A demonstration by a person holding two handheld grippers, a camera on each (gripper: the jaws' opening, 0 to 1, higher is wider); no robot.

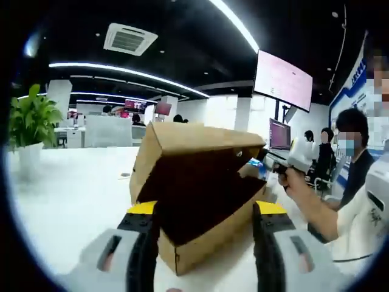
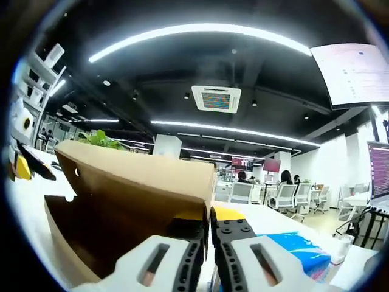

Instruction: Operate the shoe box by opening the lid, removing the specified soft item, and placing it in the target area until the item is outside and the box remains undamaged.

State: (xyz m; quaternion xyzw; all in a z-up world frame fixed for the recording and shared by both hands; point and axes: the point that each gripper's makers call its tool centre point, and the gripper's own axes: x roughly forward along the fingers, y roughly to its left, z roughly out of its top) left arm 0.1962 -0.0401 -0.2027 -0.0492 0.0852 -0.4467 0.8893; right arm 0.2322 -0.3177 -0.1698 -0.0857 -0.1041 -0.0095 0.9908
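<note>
A wide white table (image 1: 67, 201) carries everything, and on it stands the cardboard shoe box (image 1: 200, 201), which is the biggest thing near both tools. In the left gripper view the box sits straight ahead, its near corner reaching down between the two jaws, and its lid (image 1: 200, 139) is lifted at an angle, so the dark inside is open toward the camera. The left gripper (image 1: 206, 243) has its jaws spread wide, one on each side of the box corner, and I cannot tell if they touch the cardboard. In the same view the right gripper (image 1: 281, 165) comes in from the right, held by a hand (image 1: 296, 182), and meets the far edge of the lid. In the right gripper view the right gripper (image 2: 208, 234) has its jaws pressed close together on the edge of the raised lid (image 2: 137, 179), which rises to the left of the jaws and hides most of the box. The inside of the box looks dark, and no soft item can be made out in it. Just right of these jaws a blue packet (image 2: 298, 252) lies on the table. A green potted plant (image 1: 30, 121) stands far at the left edge of the table.
</note>
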